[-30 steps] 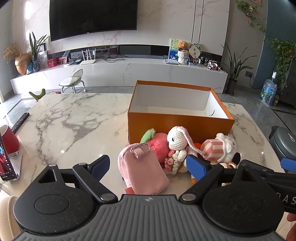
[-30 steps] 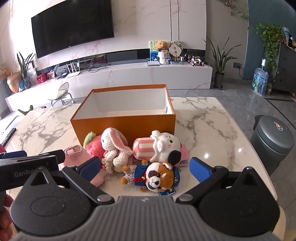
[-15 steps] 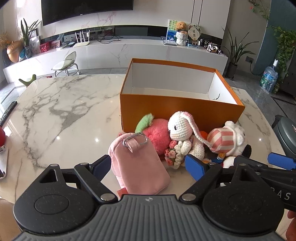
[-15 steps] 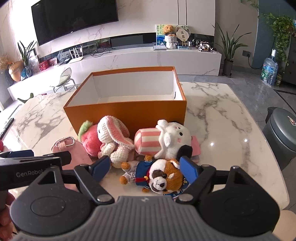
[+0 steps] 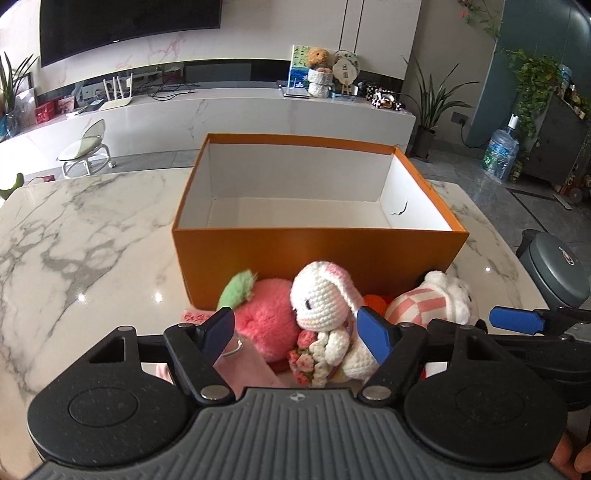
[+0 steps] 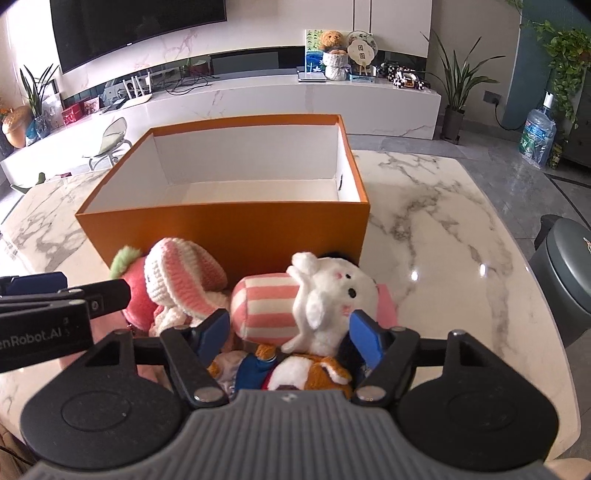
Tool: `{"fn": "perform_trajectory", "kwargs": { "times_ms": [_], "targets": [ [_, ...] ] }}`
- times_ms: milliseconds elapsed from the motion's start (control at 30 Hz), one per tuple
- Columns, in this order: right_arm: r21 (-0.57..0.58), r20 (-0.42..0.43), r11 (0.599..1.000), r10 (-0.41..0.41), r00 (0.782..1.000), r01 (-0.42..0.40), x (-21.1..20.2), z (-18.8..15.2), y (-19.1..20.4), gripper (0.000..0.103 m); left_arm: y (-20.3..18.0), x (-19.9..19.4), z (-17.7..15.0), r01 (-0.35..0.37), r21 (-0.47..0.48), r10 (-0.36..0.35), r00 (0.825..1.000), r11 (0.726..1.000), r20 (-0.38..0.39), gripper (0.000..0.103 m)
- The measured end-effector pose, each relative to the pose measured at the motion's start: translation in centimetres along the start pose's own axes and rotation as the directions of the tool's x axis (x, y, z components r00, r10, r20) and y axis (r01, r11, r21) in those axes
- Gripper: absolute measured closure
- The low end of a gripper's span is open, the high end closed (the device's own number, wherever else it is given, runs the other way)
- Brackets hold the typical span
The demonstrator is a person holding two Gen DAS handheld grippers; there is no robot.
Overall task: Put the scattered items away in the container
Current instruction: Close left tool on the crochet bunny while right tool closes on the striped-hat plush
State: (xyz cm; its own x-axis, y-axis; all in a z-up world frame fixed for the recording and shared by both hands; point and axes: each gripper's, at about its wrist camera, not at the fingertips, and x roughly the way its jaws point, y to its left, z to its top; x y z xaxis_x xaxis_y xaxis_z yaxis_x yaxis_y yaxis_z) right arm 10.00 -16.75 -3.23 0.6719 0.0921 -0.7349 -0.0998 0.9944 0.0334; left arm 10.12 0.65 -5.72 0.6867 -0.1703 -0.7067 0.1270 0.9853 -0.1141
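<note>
Orange box (image 5: 317, 254), open-topped, white inside, nothing visible in it; stands toward the middle of the marble table (image 5: 92, 229). Soft toys heaped on the table against the box's near wall: pink strawberry plush (image 5: 266, 321) with green leaf; crocheted white rabbit (image 5: 321, 302) with pink-lined ears and a small bouquet, leaning on the strawberry; white plush with pink-and-white striped body (image 6: 291, 306), lying on its side; brown-and-white dog plush in blue clothes (image 6: 306, 373), nearest the right camera; pink pouch (image 5: 243, 365) with a metal ring, nearest the left camera. Left gripper (image 5: 297, 330): blue pads spread wide, holding nothing; the strawberry, the rabbit and the upper end of the pouch lie in the gap between the fingers, and whether the pads touch them cannot be told. Right gripper (image 6: 290, 334): likewise wide open and holding nothing; the striped plush and the dog plush sit between its fingers, the right pad close beside the white head. Each gripper shows at the edge of the other's view. Surface: white marble with grey veining, glossy. Room: long white media console (image 6: 295, 96), dark television (image 5: 125, 29) on the wall, potted plants, a water bottle (image 6: 537, 136) on the floor, a grey bin (image 6: 565, 273) beside the table.
</note>
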Motion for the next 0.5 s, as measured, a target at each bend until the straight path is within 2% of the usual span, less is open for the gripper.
{"fn": "perform_trajectory", "kwargs": {
  "times_ms": [133, 333, 367, 433, 500],
  "targets": [
    [0.039, -0.014, 0.999, -0.015, 1.000, 0.016, 1.2, 0.5, -1.6, 0.029, -0.7, 1.6, 0.9, 0.041, -0.002, -0.041, 0.999, 0.999, -0.001, 0.016],
    [0.081, -0.036, 0.997, 0.009, 0.999, -0.006, 2.7, 0.6, -3.2, 0.031, -1.4, 4.7, 1.4, 0.052, -0.014, -0.052, 0.998, 0.999, -0.044, 0.016],
    [0.082, -0.034, 0.997, 0.015, 0.999, -0.012, 2.8, 0.6, -3.2, 0.034, -1.3, 5.0, 1.4, 0.056, -0.020, -0.057, 0.997, 0.998, -0.052, 0.017],
    [0.082, -0.030, 0.996, 0.026, 0.999, -0.024, 3.0, 0.7, -3.2, 0.037, -1.3, 5.7, 1.3, 0.066, -0.033, -0.069, 0.995, 0.997, -0.069, 0.030],
    [0.083, -0.025, 0.996, 0.038, 0.999, -0.035, 3.1, 0.7, -3.2, 0.039, -1.3, 6.0, 1.1, 0.053, -0.031, -0.055, 0.997, 0.998, -0.063, 0.032]
  ]
}}
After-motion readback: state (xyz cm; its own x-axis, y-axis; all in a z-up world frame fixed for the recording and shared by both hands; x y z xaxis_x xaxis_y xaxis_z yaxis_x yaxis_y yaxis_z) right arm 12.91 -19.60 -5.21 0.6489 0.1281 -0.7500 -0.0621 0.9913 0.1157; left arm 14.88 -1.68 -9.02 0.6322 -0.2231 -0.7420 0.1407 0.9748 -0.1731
